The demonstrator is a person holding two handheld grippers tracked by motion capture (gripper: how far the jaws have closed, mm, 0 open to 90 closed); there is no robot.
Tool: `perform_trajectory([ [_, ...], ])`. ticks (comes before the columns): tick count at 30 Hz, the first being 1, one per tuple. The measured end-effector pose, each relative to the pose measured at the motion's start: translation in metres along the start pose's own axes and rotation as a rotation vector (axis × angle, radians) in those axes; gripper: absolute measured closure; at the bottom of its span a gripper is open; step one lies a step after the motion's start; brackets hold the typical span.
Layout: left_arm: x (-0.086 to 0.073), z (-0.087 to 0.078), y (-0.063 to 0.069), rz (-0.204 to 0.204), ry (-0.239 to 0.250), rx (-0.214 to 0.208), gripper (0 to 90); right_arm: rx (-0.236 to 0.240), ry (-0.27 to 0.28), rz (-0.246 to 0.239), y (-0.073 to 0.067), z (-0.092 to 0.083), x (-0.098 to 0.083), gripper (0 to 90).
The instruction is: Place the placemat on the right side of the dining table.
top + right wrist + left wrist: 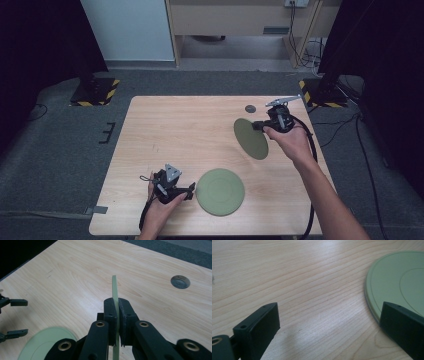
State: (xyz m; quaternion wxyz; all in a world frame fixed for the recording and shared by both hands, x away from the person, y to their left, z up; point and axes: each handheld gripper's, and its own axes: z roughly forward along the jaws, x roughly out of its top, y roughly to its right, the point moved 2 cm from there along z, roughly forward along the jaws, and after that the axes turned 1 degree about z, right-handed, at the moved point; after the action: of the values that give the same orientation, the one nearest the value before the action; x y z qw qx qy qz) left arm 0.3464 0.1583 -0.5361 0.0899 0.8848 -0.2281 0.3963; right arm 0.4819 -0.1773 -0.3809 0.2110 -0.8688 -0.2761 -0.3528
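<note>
Two flat green plates are in play. One plate [220,191] [398,280] lies flat near the table's front edge; it is also at the lower left of the right gripper view [46,342]. My left gripper [191,191] [329,322] rests open just left of it, its right jaw at the plate's rim. The other plate [250,138] is held tilted above the table's right side, seen edge-on [114,290] in the right gripper view. My right gripper [258,125] [118,312] is shut on its rim.
The wooden table [175,130] has a small round grey cap [250,108] [180,281] set in it near the far right edge. Grey carpet surrounds it, with black stands with yellow-striped bases [95,92] at both far corners.
</note>
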Motion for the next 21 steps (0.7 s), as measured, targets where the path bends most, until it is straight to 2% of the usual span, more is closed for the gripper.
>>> perform_trajectory([
  [14, -0.004, -0.002, -0.019, -0.060, 0.005, 0.039, 2.6, -0.072, 0.014, 0.021, 0.017, -0.001, 0.017, 85.9],
  [21, -0.005, -0.001, -0.026, -0.070, -0.003, 0.050, 2.5, -0.098, 0.028, 0.045, 0.028, 0.002, 0.026, 85.9],
])
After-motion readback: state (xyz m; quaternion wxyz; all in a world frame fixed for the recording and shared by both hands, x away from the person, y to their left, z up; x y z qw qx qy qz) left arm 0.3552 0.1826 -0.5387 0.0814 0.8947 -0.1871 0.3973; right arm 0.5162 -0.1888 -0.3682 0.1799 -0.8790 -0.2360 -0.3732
